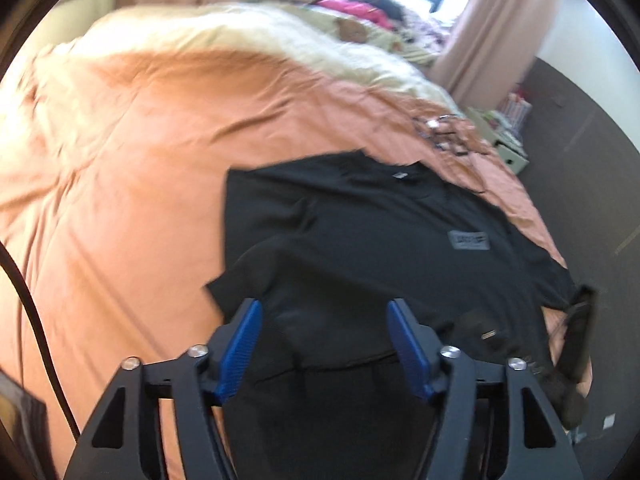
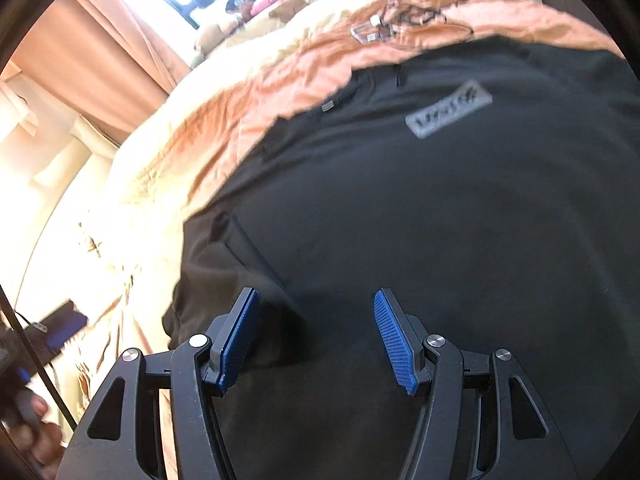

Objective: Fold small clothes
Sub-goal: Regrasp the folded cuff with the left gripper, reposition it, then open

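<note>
While the left gripper (image 1: pixel 324 312) hung spread and empty, the black T-shirt (image 1: pixel 360 232) lay flat on the orange bedspread (image 1: pixel 120 160), running from its jaws toward one o'clock, collar farthest, folded sleeve at eleven. From the right wrist, the right gripper (image 2: pixel 316 304) also stood spread, nothing pinched, directly over the shirt; chest label (image 2: pixel 448 110) at one o'clock, sleeve edge at ten. The right looked nearer the cloth.

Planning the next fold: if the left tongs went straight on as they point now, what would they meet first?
Most likely the black T-shirt on the orange bedcover; the open left tongs point down at its fabric, though depth is unclear.
</note>
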Tool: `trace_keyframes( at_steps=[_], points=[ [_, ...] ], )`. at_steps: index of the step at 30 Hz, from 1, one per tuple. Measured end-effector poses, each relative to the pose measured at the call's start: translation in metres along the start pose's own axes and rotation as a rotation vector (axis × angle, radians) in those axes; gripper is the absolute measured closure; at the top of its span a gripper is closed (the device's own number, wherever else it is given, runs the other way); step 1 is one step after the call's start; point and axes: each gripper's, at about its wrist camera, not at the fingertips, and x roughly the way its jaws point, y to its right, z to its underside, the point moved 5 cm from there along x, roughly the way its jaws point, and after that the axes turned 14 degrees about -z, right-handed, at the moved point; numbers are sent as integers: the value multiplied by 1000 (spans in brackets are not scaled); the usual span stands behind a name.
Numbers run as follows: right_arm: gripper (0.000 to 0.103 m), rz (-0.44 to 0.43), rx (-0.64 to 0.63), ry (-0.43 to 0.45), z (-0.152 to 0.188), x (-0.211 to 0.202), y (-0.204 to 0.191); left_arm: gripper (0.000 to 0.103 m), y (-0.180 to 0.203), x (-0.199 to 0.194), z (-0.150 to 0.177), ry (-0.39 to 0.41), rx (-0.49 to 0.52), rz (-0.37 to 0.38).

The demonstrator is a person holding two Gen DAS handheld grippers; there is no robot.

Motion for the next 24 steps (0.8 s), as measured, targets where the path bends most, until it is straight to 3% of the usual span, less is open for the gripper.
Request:
trace_keyframes(
  at_steps=[1, 10, 16, 18, 20, 22, 24],
  points=[
    [45, -8, -13, 0, 1, 9, -7, 45, -6, 4, 5, -19, -12, -3],
    [45, -58, -80, -102, 18, 60, -38, 46, -33, 57, 50, -164, -99, 13],
    [45, -19, -23, -164, 22, 75, -13, 46, -30, 86, 65, -221, -125, 23],
    [45, 2, 9, -185, 24, 88, -4, 53, -29, 95, 67, -236, -136, 11],
    [45, -12, 20, -184, 16, 73, -1, 76, -30, 98, 67, -236, -136, -19],
    [45, 1, 13, -168, 10, 70, -3, 91, -30, 92, 63, -230, -131, -18],
    [45, 7, 9, -149, 7, 68, -5, 93, -30, 83, 58, -211, -113, -29]
  ],
)
